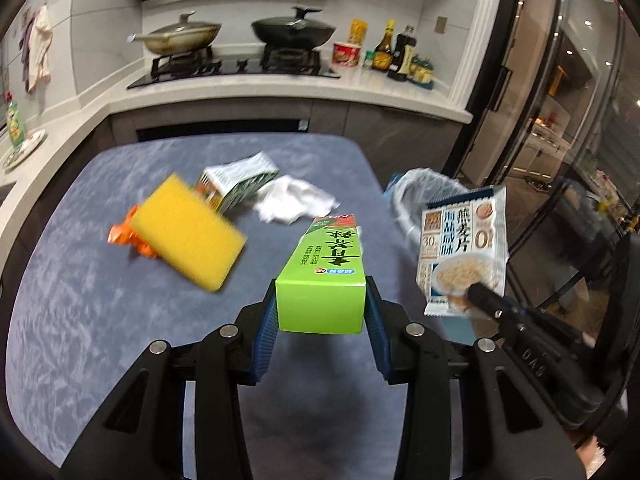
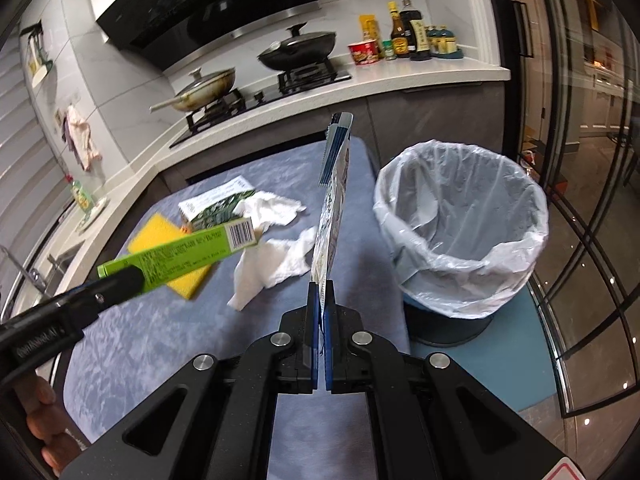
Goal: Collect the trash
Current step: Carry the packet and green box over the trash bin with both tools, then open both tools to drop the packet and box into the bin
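Note:
My left gripper (image 1: 321,298) is shut on a long green box (image 1: 324,276) and holds it above the blue-grey table (image 1: 100,300); the box also shows in the right wrist view (image 2: 180,256). My right gripper (image 2: 321,292) is shut on the bottom edge of a white oatmeal packet (image 2: 334,200), held upright beside the bin; the packet's face shows in the left wrist view (image 1: 466,248). A bin (image 2: 460,236) lined with a clear bag stands right of the table. A yellow sponge (image 1: 188,232), an orange wrapper (image 1: 124,234), a crumpled carton (image 1: 236,184) and white tissue (image 1: 294,200) lie on the table.
A kitchen counter (image 1: 280,92) with a hob, two lidded pans and sauce bottles (image 1: 396,52) runs behind the table. A glass door (image 2: 580,200) stands at the right, past the bin.

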`<state>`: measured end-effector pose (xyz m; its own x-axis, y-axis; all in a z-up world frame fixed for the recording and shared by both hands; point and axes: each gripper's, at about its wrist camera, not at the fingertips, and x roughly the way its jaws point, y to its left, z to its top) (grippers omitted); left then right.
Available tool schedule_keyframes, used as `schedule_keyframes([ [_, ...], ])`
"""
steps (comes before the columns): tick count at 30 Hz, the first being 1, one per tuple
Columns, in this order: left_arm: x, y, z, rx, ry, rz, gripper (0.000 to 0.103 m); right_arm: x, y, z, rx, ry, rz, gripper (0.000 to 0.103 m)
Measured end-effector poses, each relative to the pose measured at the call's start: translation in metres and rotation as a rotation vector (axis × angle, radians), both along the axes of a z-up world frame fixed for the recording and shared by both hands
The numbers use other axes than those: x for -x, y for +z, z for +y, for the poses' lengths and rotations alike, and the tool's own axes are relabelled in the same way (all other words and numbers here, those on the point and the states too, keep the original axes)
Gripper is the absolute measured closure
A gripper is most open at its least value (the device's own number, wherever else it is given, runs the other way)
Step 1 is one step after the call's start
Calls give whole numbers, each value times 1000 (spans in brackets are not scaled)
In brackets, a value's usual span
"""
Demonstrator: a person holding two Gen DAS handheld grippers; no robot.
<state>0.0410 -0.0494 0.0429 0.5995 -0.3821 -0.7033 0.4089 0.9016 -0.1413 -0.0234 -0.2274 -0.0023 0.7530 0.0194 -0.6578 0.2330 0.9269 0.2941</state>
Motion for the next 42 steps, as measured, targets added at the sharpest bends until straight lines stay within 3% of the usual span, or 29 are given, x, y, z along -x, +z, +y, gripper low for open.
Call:
schedule_keyframes([
  [7, -8, 21, -45, 18, -83, -50, 65, 7, 9, -32, -6, -66, -38, 101],
  [13, -20, 21, -95, 26, -166, -56, 65, 2, 8, -69, 0, -144, -38, 101],
  [21, -46, -1, -164, 23, -254, -30, 65, -19, -7, -121, 12, -226, 4, 101],
  [33, -87, -41, -220, -9, -275, 43, 65, -54, -32, -155, 20, -259, 63, 100],
  [38, -93, -50, -229, -31, -269, 53, 64, -60, -37, -159, 25, -267, 69, 96],
  [42, -93, -54, -231, -64, -256, 39, 62, -58, -36, -160, 19, -277, 60, 84],
])
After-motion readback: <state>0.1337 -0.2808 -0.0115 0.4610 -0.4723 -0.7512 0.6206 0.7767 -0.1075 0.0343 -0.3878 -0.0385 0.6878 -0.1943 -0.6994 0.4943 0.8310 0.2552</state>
